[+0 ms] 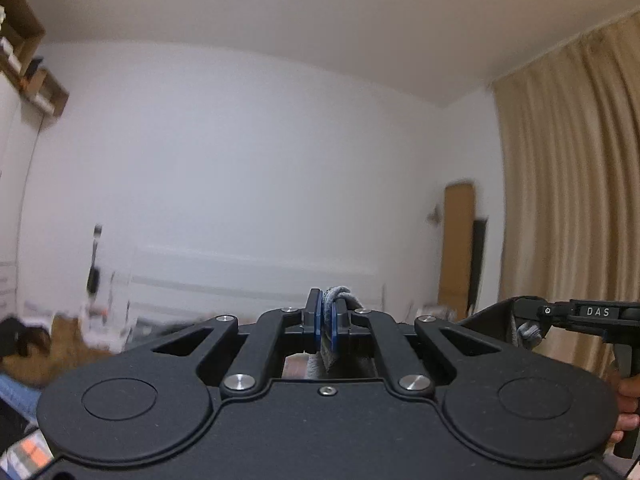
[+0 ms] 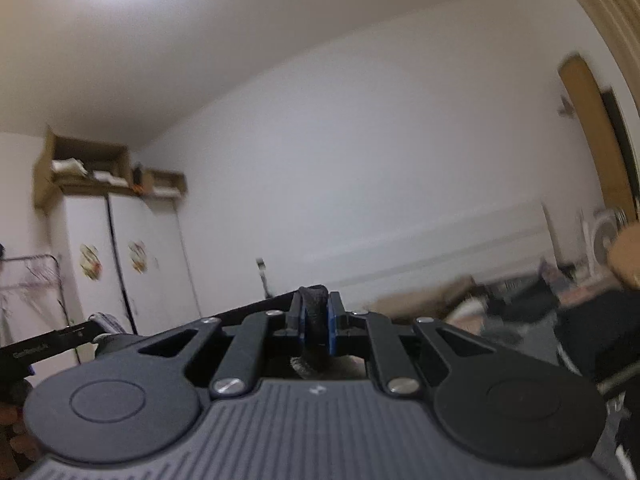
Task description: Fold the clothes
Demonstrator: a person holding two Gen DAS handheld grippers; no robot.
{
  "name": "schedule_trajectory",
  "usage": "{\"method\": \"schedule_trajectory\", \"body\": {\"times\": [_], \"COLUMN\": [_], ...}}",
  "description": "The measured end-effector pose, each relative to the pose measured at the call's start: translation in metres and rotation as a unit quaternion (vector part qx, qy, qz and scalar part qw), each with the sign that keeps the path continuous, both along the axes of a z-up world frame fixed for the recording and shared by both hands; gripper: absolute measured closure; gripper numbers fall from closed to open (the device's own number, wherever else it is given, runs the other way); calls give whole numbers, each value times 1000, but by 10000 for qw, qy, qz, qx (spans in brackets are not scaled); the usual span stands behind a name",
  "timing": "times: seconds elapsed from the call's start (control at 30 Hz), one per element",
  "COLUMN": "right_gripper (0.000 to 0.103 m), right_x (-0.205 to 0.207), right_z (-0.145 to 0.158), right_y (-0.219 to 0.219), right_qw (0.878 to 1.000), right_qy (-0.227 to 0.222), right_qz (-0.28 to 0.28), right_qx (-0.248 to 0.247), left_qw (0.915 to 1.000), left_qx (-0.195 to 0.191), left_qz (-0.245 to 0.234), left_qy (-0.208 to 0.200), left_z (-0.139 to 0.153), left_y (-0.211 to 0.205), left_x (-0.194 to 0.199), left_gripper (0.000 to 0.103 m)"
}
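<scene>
Both grippers are raised toward the white wall (image 1: 248,160), the left gripper (image 1: 327,314) pinching a bunched grey-blue edge of the garment (image 1: 340,294) between its blue pads, the right gripper (image 2: 316,320) clamped on a dark fold of that same cloth, which spans between them.
</scene>
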State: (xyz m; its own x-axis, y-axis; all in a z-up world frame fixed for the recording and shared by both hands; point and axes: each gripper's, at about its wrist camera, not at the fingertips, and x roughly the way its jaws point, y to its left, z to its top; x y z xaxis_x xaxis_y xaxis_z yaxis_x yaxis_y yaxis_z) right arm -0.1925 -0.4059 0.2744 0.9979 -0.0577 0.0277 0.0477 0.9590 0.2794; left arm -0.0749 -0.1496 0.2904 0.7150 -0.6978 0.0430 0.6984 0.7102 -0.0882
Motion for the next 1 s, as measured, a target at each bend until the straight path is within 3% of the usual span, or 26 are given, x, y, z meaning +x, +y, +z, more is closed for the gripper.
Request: {"method": "schedule_trajectory", "body": {"times": [0.1,0.2,0.33,0.43,0.57,0.73,0.87,1.0], "right_gripper": [93,93,93,93,93,93,92,88], "right_x": [35,69,105,111,102,95,102,108], "right_z": [-43,-86,-168,-225,-275,-308,-305,-302], "right_y": [-4,-7,-9,-12,-14,-20,-22,-30], "right_qw": [9992,9968,9890,9808,9738,9688,9739,9724], "right_qy": [371,743,1339,1674,1808,1854,1888,1833], "right_qz": [-95,-188,-245,-291,-369,-312,-316,-39], "right_qx": [117,237,586,956,1329,1613,1219,1445], "left_qw": [9990,9942,9844,9798,9728,9724,9743,9717], "left_qx": [267,618,966,978,979,745,614,558], "left_qz": [49,59,63,28,-21,-85,-258,-349], "left_qy": [364,875,1468,1743,2099,2207,2152,2270], "left_z": [-41,-102,-182,-226,-284,-299,-297,-293], "left_y": [-21,-42,-46,-28,-3,-5,-6,-1], "left_x": [31,61,85,93,103,106,101,107], "left_gripper": [98,98,98,98,98,98,98,97]}}
